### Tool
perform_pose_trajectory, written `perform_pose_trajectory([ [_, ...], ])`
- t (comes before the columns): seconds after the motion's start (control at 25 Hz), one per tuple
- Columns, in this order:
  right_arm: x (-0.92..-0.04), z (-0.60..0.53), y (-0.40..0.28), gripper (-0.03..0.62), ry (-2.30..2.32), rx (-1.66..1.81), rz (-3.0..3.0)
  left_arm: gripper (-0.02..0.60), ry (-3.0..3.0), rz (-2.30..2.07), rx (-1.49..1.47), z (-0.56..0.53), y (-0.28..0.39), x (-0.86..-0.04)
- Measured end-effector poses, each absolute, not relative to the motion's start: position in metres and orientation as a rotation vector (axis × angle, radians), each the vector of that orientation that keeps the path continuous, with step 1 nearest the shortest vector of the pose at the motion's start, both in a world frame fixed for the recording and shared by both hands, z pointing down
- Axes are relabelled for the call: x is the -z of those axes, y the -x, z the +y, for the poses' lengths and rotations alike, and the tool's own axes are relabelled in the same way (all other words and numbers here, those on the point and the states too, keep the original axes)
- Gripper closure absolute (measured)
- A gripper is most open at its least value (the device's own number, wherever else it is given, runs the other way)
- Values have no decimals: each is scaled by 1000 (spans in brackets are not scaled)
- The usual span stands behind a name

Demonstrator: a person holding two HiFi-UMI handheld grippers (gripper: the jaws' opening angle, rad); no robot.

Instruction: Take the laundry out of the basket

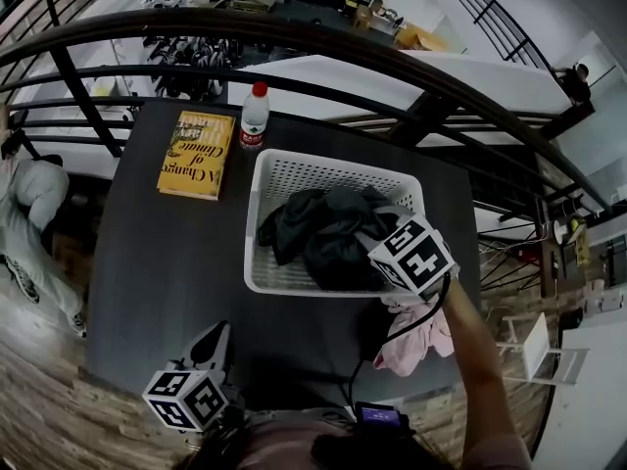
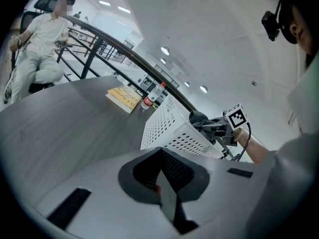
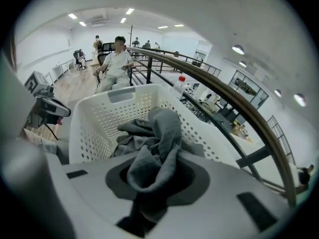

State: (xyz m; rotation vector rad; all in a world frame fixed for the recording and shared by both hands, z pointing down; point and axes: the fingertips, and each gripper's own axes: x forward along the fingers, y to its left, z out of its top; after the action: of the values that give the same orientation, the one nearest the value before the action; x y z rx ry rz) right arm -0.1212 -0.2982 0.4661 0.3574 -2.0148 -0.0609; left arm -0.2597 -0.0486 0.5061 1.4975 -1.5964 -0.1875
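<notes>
A white perforated basket (image 1: pixel 263 192) stands on the dark table (image 1: pixel 167 282), with dark grey laundry (image 1: pixel 318 228) heaped inside. My right gripper (image 1: pixel 372 233) is over the basket's near right corner, shut on a fold of the grey garment (image 3: pixel 162 133), which rises out of the pile and bunches between the jaws of the right gripper (image 3: pixel 149 183). A pink garment (image 1: pixel 416 339) lies on the table just in front of the basket. My left gripper (image 1: pixel 214 346) hovers above the table's near left part, apart from the basket (image 2: pixel 174 131). Its jaws are together with nothing in them, as the left gripper (image 2: pixel 162 183) shows in its own view.
A yellow book (image 1: pixel 196 153) and a red-capped water bottle (image 1: pixel 254 116) sit at the table's far side, left of the basket. A dark curved railing (image 1: pixel 294 27) runs behind the table. A person (image 1: pixel 24 213) sits beyond the left edge.
</notes>
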Motion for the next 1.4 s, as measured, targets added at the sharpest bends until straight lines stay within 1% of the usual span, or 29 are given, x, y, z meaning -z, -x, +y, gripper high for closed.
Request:
perform_pose_trajectory([
  [0.36, -410, -296, 119, 493, -410, 141, -2109, 584, -1553, -1602, 176, -50, 246, -489],
  [0.64, -373, -288, 110, 493, -437, 199, -2165, 584, -1617, -1581, 164, -53, 218, -474],
  [0.88, -339, -279, 103, 493, -475, 238, -2225, 584, -1633, -1594, 168, -48, 208, -467],
  [1.4, -275, -257, 67, 493, -519, 351, -2316, 584, -1701, -1607, 169, -39, 155, -451],
])
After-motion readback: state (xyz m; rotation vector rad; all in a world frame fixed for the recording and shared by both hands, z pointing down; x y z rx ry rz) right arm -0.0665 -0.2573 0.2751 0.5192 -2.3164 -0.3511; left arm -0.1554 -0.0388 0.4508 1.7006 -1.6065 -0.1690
